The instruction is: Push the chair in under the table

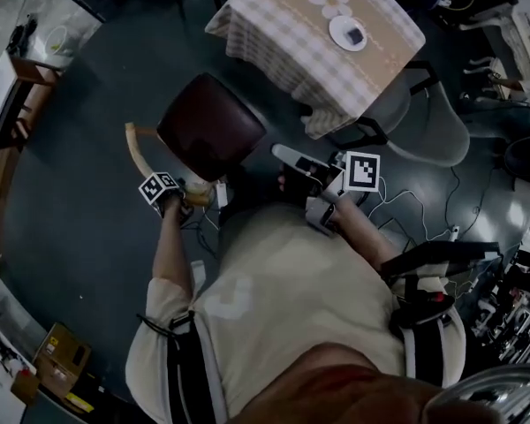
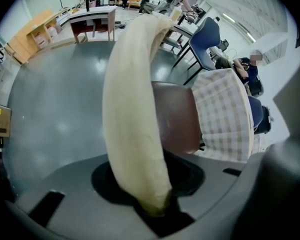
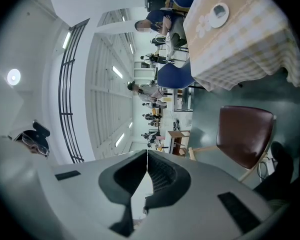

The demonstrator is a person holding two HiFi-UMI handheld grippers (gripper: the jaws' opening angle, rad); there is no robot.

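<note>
Person's torso [image 1: 291, 307] filling foreground. Left gripper [image 1: 190, 194] clamping chair [image 1: 210, 126] backrest [image 1: 140, 159], rail running crosswise to push line. Seat lying between jaws and table [image 1: 274, 34], not yet under. Right gripper [image 1: 281, 153] hovering beside seat, jaws together, empty.

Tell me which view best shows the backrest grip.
Left gripper view: the backrest fills the frame and runs down between the left gripper's jaws. Head view shows the backrest only as a thin curve beside the seat. Right gripper view catches just pale slivers of it by the seat.
</note>
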